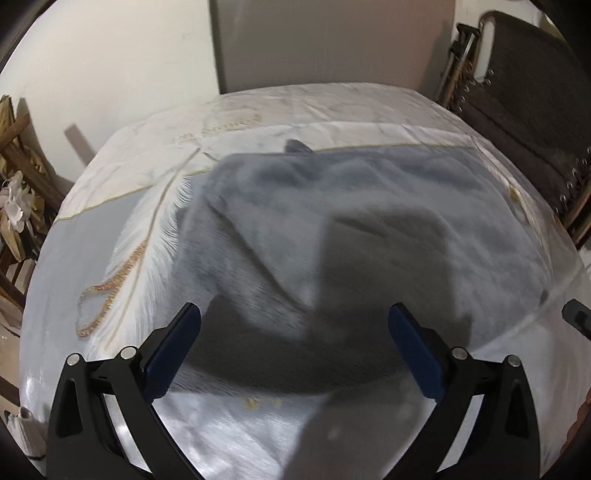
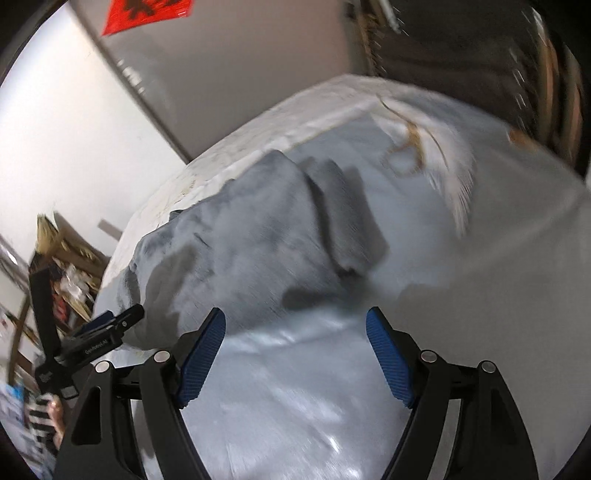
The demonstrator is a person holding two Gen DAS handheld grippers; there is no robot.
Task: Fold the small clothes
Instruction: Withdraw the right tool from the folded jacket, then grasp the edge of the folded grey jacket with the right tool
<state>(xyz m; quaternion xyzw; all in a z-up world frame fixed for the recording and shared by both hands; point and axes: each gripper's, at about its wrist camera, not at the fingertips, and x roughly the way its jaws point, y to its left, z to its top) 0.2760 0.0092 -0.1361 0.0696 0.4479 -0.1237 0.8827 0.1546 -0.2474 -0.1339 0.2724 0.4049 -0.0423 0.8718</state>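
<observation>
A grey fleecy garment (image 1: 332,229) lies crumpled on a pale satin bedspread (image 1: 122,192). My left gripper (image 1: 295,314) hangs open just above its near edge, with nothing between the blue pads (image 1: 173,354). In the right wrist view the same garment (image 2: 251,240) spreads up and to the left, a darker folded part on its right side. My right gripper (image 2: 295,317) is open over the bedspread (image 2: 480,295), just short of the garment's near hem. The left gripper (image 2: 107,325) shows at the left edge of that view, held by a hand in a striped sleeve (image 2: 44,417).
The bedspread carries a white feather print (image 1: 155,236) with gold trim. A dark headboard (image 1: 524,96) stands at the right. Wooden shelving with clutter (image 1: 18,184) stands at the left, by a white wall. A red paper hanging (image 2: 147,14) is on the wall.
</observation>
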